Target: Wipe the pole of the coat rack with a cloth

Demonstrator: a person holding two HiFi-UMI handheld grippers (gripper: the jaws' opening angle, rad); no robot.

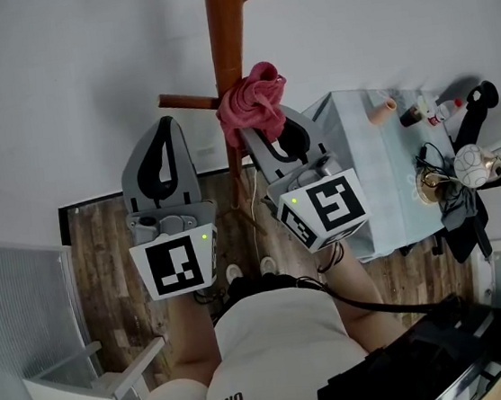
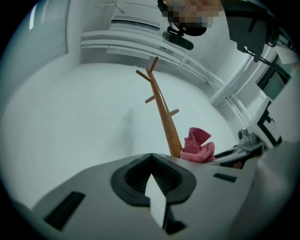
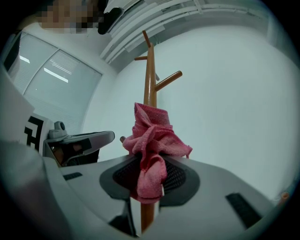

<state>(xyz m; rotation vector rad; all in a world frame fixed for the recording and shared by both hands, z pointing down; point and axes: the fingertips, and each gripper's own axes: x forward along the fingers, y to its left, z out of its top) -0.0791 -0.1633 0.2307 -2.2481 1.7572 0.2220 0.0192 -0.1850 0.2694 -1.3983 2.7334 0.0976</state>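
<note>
The right claw [image 3: 147,190] was clamped on a bunched pink cloth [image 3: 152,136]. The wad spilled up out of its jaws, and a strip of brown wood showed low in the gap behind it. Just past the jaws stood the pole [image 3: 150,79] of the coat rack. The cloth lay against the side of the pole facing the person, at about the level of a short side peg [image 1: 186,100]. Whether it wrapped round the pole could not be told.

The left claw [image 2: 152,171] hung left of the pole, a little apart from it, with its jaws closed together and nothing in them.

The pole's long axis ran straight on from the right claw up to the forked pegs, so the coming stroke would likely be a slide along that line. The right claw was the nearer one and was already on the wood. Right of the pole stood a counter [image 1: 364,162] with small items on it.
</note>
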